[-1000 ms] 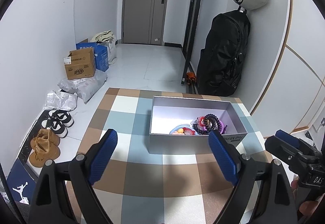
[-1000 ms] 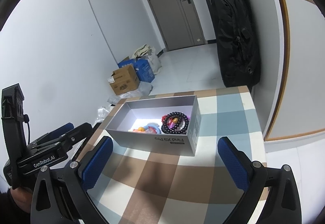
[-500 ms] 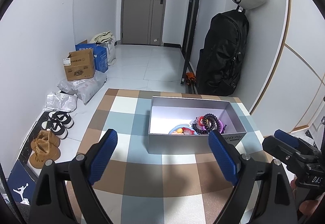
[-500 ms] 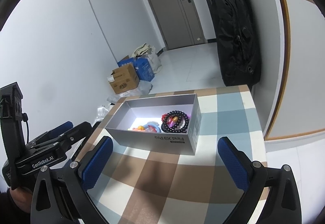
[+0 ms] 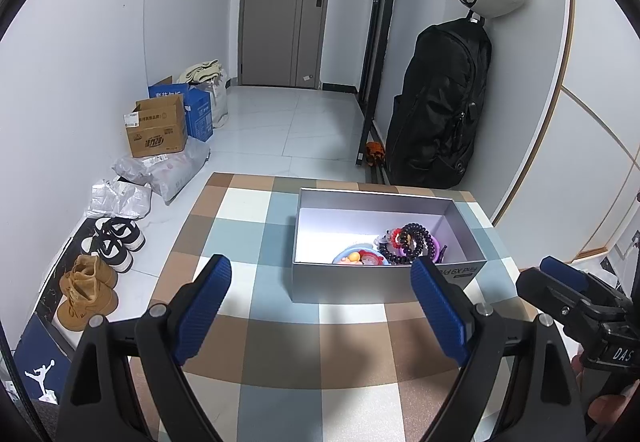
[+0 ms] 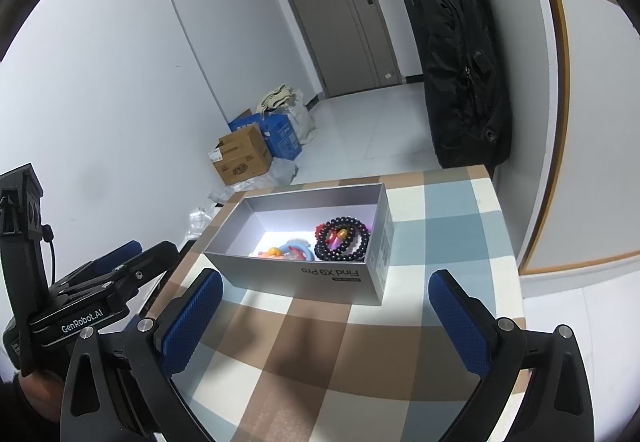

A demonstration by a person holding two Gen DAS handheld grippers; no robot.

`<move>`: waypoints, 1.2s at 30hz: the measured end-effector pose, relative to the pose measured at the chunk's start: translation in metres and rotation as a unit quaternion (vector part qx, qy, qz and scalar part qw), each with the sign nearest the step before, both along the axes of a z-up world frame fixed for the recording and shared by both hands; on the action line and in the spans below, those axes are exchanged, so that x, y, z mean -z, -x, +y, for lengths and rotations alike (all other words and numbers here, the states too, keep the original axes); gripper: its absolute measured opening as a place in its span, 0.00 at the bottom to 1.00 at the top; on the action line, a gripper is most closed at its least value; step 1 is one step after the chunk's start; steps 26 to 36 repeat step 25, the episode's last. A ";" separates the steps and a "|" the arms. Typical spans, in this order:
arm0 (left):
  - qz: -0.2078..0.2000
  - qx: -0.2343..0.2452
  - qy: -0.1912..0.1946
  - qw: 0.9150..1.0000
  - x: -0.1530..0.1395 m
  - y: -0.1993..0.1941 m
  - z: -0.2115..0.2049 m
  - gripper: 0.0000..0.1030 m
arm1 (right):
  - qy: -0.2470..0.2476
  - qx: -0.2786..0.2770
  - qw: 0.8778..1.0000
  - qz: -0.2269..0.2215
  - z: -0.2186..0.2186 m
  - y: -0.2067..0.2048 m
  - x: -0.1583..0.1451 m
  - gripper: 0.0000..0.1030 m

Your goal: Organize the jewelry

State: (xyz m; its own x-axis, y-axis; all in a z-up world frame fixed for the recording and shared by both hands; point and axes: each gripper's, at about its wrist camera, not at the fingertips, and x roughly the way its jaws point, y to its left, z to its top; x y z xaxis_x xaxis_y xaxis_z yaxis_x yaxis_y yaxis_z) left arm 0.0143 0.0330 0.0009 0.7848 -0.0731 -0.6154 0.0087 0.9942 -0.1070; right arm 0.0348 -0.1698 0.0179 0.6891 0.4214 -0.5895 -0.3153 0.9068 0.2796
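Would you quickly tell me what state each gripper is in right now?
Left gripper: open, holding nothing.
Right gripper: open, holding nothing.

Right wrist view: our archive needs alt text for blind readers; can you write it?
An open grey box holding a dark beaded bracelet and colourful trinkets sits on a checked tablecloth. The right gripper, jaws apart and empty, hovers before it, the left gripper alongside.

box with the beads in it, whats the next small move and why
Probably ease both back: the bracelets and other jewelry already lie in the box, the checked table shows no loose pieces, and the left hand-held gripper and right hand-held gripper are open and hold nothing.
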 end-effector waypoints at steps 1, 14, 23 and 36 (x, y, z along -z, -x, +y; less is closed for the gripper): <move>0.000 0.000 0.000 1.000 0.000 0.000 0.000 0.86 | 0.000 0.000 1.000 0.000 0.000 0.000 0.000 1.00; 0.006 -0.003 0.005 1.000 0.002 -0.002 0.001 0.86 | 0.000 0.002 1.000 0.002 0.001 -0.002 0.001 1.00; 0.008 -0.003 0.006 1.000 0.004 -0.003 0.003 0.86 | 0.002 0.001 1.000 0.005 0.002 -0.003 0.002 1.00; 0.009 -0.004 0.007 1.000 0.005 -0.003 0.002 0.86 | 0.002 0.001 1.000 0.005 0.003 -0.003 0.002 1.00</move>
